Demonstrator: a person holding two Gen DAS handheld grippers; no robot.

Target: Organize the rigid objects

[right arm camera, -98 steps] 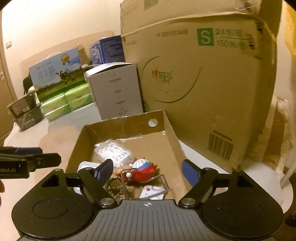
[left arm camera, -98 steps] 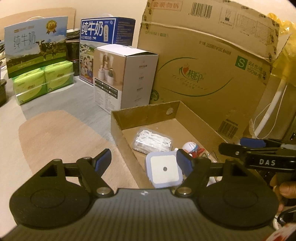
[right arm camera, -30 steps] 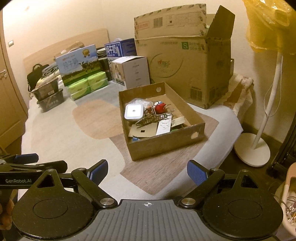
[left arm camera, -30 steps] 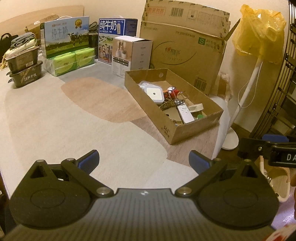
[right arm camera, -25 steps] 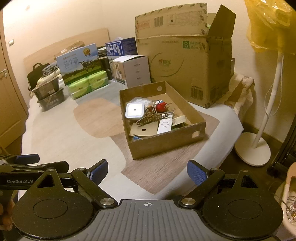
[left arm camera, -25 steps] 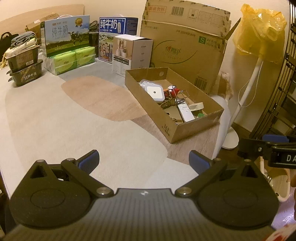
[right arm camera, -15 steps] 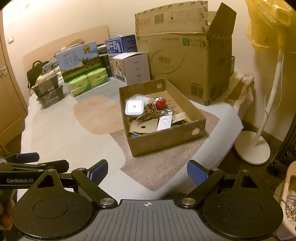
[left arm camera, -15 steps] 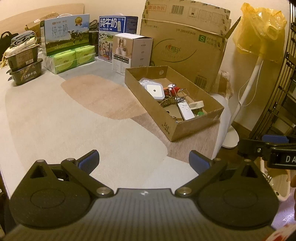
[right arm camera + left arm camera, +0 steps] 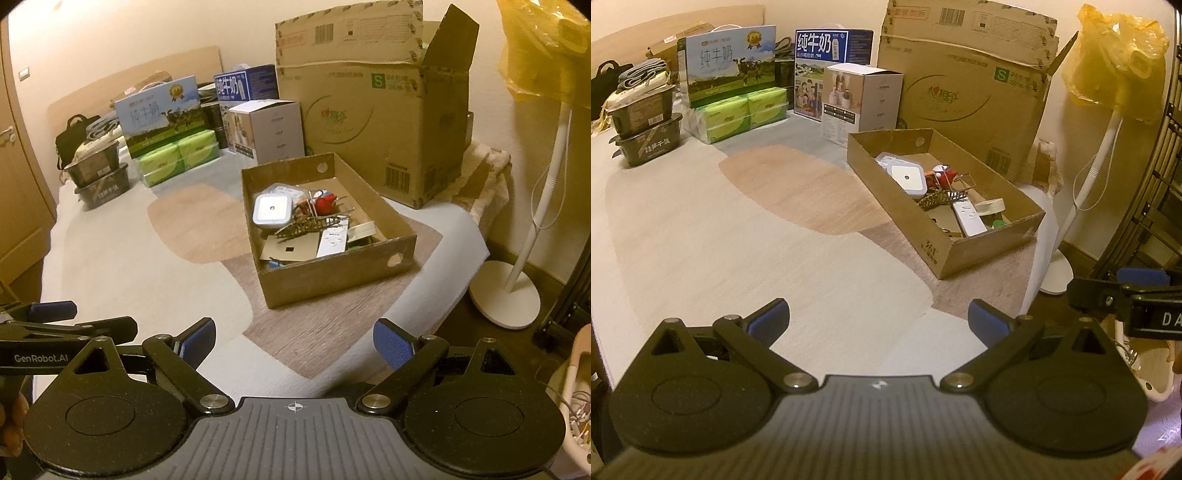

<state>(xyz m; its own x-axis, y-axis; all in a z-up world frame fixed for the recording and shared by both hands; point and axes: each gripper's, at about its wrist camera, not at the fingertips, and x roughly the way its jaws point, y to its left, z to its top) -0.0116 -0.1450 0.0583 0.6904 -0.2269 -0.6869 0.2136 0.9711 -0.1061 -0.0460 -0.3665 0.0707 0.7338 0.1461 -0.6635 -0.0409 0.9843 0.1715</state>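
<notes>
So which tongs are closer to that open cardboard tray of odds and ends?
Right, probably, by a little. The right tongs face the cardboard tray head-on; the left tongs sit further left, the tray ahead and to their right. Both hang well back, open.

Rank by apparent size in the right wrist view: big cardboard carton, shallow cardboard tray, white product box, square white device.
1. big cardboard carton
2. shallow cardboard tray, nearer the camera
3. white product box
4. square white device

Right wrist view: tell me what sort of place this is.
Probably a bedroom used for storage: a bed-like padded surface piled with milk cartons and a big cardboard box, with a standing fan alongside.
</notes>
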